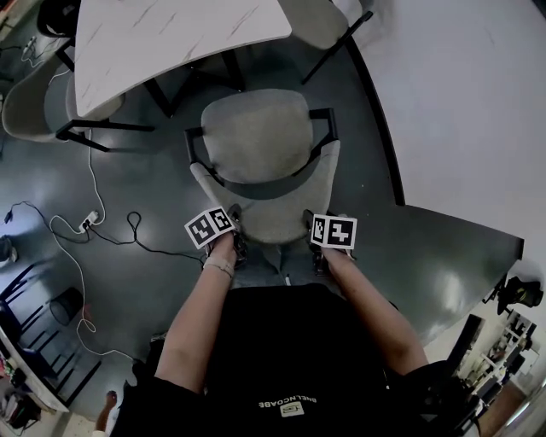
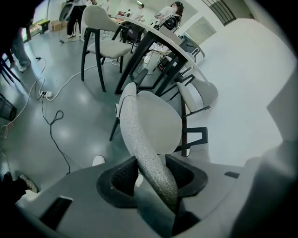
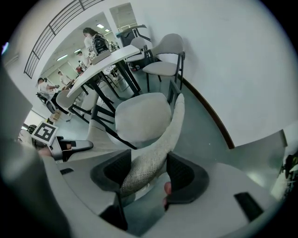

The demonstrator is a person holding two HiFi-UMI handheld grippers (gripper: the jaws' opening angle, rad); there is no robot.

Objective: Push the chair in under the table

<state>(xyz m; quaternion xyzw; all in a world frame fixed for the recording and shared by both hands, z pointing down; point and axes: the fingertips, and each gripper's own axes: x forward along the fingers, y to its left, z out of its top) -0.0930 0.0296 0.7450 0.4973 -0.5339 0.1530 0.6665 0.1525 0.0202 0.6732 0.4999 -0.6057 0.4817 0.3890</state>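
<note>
A grey upholstered chair (image 1: 252, 136) with a black frame stands on the dark floor. Its seat front lies just short of the white marble-look table (image 1: 171, 34). Its curved backrest (image 1: 273, 218) is nearest to me. My left gripper (image 1: 230, 237) is shut on the backrest's left end, where the padded rim (image 2: 144, 148) runs between its pads. My right gripper (image 1: 317, 239) is shut on the right end, with the rim (image 3: 153, 153) pressed between its pads. The left gripper (image 3: 63, 146) also shows at the left of the right gripper view.
A second grey chair (image 1: 34, 94) sits at the table's left and a third (image 1: 320, 21) at its far right. White and black cables (image 1: 128, 226) and a power strip (image 1: 88, 222) lie on the floor at left. A white wall with a dark baseboard (image 1: 384, 128) runs along the right.
</note>
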